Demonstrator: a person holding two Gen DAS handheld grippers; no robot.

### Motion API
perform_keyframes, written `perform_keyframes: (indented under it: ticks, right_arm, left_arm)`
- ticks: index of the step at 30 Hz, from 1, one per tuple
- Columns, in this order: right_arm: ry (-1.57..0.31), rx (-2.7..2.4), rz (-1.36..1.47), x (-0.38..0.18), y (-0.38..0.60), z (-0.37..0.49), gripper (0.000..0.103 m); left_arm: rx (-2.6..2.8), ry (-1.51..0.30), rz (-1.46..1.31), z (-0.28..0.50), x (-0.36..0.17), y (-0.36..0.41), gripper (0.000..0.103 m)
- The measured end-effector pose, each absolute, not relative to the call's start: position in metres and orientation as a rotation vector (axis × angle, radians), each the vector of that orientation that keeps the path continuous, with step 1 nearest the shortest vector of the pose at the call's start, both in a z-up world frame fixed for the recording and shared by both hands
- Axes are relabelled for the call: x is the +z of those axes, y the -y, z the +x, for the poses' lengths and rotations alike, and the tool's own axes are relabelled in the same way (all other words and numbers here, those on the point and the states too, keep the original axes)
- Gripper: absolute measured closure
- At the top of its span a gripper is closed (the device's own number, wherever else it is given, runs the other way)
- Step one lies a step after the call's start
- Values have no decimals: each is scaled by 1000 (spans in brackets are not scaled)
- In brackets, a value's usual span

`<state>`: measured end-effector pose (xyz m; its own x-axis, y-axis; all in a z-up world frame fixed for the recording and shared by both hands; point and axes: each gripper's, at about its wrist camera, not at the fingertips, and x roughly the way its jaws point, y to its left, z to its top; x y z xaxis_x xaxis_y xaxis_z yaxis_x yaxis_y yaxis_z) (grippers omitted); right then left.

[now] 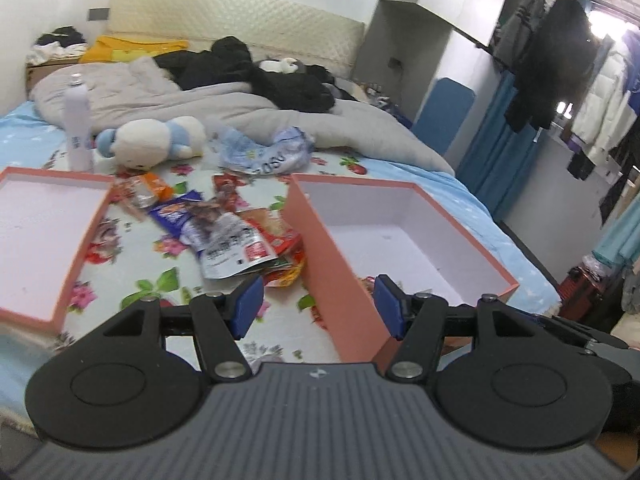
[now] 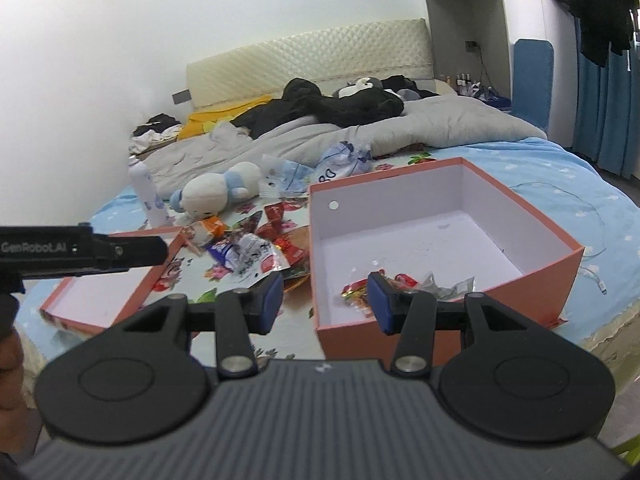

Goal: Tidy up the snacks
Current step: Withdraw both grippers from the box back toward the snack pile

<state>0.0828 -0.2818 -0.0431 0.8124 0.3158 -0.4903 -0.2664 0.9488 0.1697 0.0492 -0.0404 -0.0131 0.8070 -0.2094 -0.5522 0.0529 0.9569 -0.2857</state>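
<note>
Between lid (image 1: 44, 240) and box (image 1: 404, 236), the snacks (image 1: 236, 240) lie heaped on the bed: light, crinkly, slippery packets, probably best pinched at a flat sealed edge. Left gripper (image 1: 318, 306) and right gripper (image 2: 326, 300) both hang released, empty.

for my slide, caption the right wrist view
Open right claw above pink box holding few snack packets.
</note>
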Motion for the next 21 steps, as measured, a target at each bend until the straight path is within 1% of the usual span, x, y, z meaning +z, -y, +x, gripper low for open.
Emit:
perform_keyframes:
  ticks: [3, 10, 21]
  right_arm:
    - [-545, 339, 75, -45, 276, 77, 54]
    - [-568, 399, 50, -49, 252, 69, 54]
    - [-596, 401, 38, -63, 228, 68, 54]
  left_arm:
    - [-106, -618, -265, 38, -13, 32, 36]
    - [-72, -621, -274, 24, -15, 18, 30]
    - [-68, -675, -306, 40, -39, -2, 29]
